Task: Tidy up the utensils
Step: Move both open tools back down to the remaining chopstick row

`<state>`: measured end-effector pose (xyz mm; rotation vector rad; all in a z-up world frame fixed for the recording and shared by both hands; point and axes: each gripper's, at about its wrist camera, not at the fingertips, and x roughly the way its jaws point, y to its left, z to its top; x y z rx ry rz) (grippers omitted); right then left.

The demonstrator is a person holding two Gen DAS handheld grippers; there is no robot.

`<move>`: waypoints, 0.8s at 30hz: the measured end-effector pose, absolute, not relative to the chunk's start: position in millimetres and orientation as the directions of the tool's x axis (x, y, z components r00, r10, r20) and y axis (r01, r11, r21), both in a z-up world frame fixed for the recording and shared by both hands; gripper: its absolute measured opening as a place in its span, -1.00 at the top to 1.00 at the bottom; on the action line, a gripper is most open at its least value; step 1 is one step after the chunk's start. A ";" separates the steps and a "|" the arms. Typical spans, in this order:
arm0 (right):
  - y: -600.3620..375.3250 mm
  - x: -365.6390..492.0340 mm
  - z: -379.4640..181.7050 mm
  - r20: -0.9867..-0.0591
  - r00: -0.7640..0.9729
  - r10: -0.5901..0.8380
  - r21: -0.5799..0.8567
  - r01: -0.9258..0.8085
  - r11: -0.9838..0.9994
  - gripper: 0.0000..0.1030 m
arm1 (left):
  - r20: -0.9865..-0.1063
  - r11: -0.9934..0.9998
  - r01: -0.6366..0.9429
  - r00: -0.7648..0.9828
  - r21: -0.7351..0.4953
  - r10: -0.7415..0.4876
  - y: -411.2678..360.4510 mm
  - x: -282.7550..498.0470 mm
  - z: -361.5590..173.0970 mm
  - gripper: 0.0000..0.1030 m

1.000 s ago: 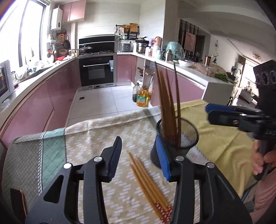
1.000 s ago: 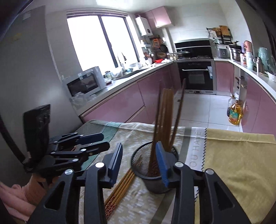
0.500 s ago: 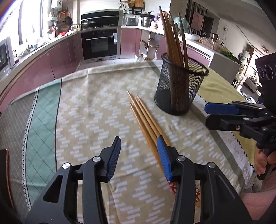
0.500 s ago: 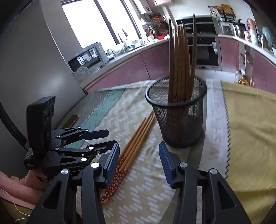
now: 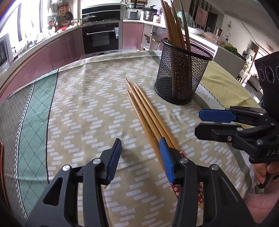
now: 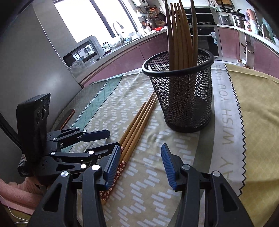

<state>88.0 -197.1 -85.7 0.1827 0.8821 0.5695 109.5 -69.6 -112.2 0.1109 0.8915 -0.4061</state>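
Below, four loose chopsticks (image 5: pixel 148 118) flat on the patterned tablecloth (image 5: pixel 83 108), black mesh holder (image 5: pixel 183 73) of upright chopsticks (image 6: pixel 181 35) just beyond, left gripper (image 5: pixel 139 157) and right gripper (image 6: pixel 140 164) both parted, empty, near the chopsticks' decorated ends.

Loose chopsticks (image 5: pixel 148 120) on the worktop: four. One mesh holder (image 5: pixel 181 76). Chopsticks standing in holder (image 6: pixel 181 33): perhaps six, overlapping.

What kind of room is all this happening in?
Most likely a home kitchen: a built-in oven sits among pink cabinets, pots stand on the counter, and a microwave sits by the window.
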 end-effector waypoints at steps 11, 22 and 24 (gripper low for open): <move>-184.5 91.4 -90.7 -0.699 0.498 0.514 0.347 -0.392 0.852 0.10 | -0.781 0.928 0.372 0.571 -0.027 -0.252 -78.0 110.0 -116.6 0.13; -157.0 96.8 -93.2 -0.733 0.512 0.447 0.252 -0.406 0.878 0.21 | -0.780 0.931 0.356 0.560 -0.077 -0.279 -62.8 110.8 -113.8 0.35; -153.3 98.0 -95.1 -0.741 0.511 0.436 0.240 -0.405 0.882 0.22 | -0.779 0.932 0.354 0.560 -0.083 -0.282 -60.5 111.1 -113.9 0.37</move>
